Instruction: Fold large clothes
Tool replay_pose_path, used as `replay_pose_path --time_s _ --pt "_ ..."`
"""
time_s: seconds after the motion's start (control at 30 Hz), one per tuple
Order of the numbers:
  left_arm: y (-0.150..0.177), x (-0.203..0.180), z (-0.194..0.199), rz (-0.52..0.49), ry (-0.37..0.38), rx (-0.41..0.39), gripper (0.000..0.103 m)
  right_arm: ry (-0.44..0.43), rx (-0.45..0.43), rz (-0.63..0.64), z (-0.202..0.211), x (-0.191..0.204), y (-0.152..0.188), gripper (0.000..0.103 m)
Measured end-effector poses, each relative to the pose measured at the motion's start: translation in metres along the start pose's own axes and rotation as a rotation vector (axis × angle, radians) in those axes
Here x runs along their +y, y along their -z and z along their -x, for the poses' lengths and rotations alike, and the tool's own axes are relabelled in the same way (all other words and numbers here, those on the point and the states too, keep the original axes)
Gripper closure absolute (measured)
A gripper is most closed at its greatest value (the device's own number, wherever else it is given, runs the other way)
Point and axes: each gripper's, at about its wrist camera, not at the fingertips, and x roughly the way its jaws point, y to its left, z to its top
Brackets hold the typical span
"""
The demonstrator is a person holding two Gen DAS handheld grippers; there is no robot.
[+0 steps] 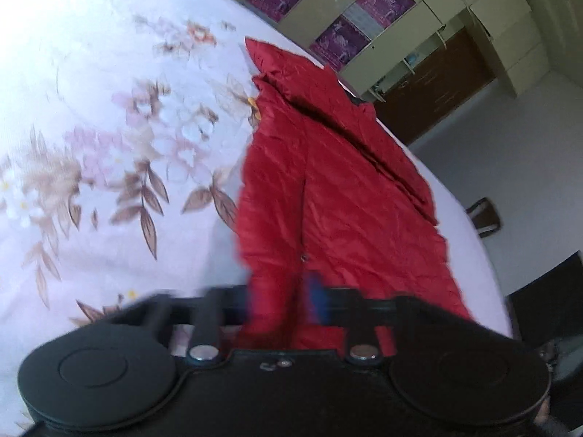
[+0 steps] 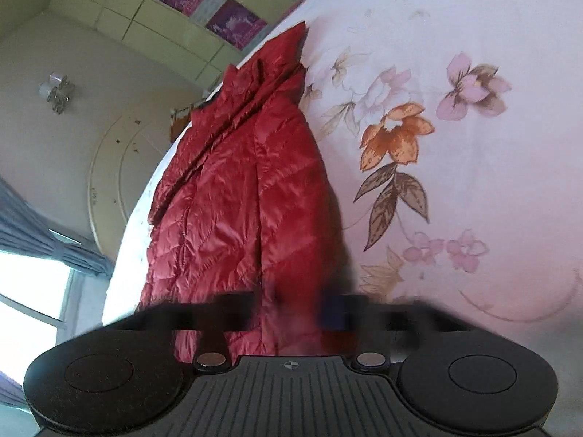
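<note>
On the bed (image 1: 109,109), each tool, left tool (image 1: 280,302) and right tool (image 2: 302,309), pinches the red jacket's (image 1: 328,182) near edge; better lift both evenly, keeping it flat.

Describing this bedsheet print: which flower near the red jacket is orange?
The big flower above the brown leaves, right of the red jacket; others are pink or pale.

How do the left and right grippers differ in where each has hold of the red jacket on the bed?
The left gripper sits where the floral bedsheet lies to the left of the red jacket; the right gripper has the sheet on the right. The left gripper's blue finger pad looks sharper; the right one's is smeared by blur. Both are shut on the jacket's near edge.
</note>
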Motion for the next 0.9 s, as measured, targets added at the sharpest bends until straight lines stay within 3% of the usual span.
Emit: replay_pose_path --time_s 0.1,0.17,0.23,0.37,0.57,0.73,0.9 --pt "0.001 -0.008 0.018 0.004 0.008 -0.087 0.095 -0.047 -0.054 0.049 0.017 0.012 -0.001 0.099" --pt "0.002 -0.012 0.023 -0.013 -0.035 -0.101 0.095 -0.075 -0.094 0.075 0.028 0.019 -0.005 0.099" --pt "0.001 -0.011 0.021 0.000 -0.080 -0.087 0.096 -0.007 -0.073 0.112 0.024 0.024 -0.012 0.099" --pt "-0.017 -0.028 0.040 0.011 -0.004 -0.197 0.097 -0.068 -0.135 0.133 0.035 0.042 -0.032 0.099" --pt "-0.082 -0.058 0.034 -0.036 0.030 -0.296 0.097 -0.078 -0.241 0.234 0.031 0.088 -0.088 0.099" --pt "-0.154 -0.078 -0.009 -0.057 0.008 -0.303 0.097 -0.070 -0.281 0.241 0.002 0.111 -0.154 0.099" --pt "-0.226 -0.087 -0.074 -0.088 0.003 -0.284 0.097 -0.040 -0.293 0.225 -0.053 0.122 -0.227 0.099"
